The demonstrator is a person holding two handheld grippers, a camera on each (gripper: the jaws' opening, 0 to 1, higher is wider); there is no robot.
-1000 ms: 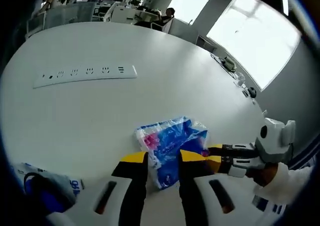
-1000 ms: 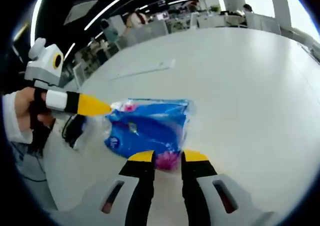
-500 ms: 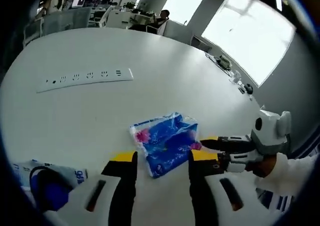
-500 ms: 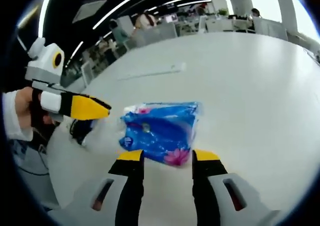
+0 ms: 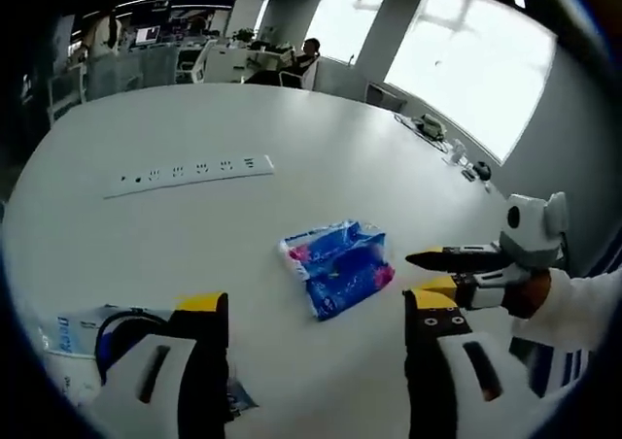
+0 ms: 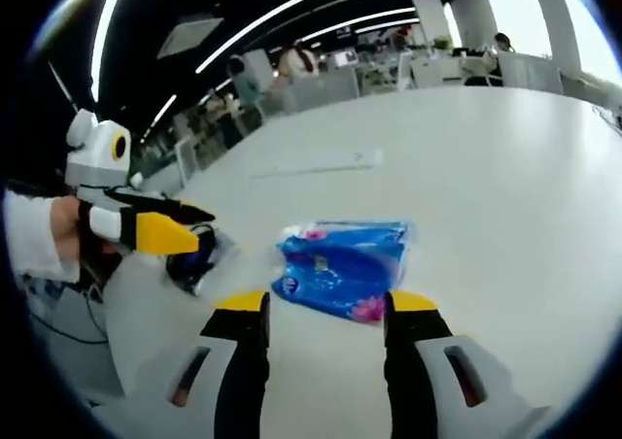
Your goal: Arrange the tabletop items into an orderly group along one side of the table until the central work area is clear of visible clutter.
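Blue tissue pack (image 5: 338, 267) lies free on the white worktop (image 5: 194, 216) at frame centre. Left tongs (image 5: 316, 308) and right tongs (image 6: 326, 305) gape wide, empty. Best regrasped squarely across its short sides, toward the bagged item (image 5: 92, 337) at lower left.

An open-plan office: big white meeting table (image 5: 292, 148) with built-in power strip (image 5: 190, 172), desks, chairs, ceiling light strips (image 6: 292, 12).

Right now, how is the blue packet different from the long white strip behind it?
The blue packet is short, puffy and crinkly, bright blue with pink; the white power strip is long, flat and plain white with a row of sockets. The packet lies nearer the grippers, the strip farther back. Both rest untouched on the white table.
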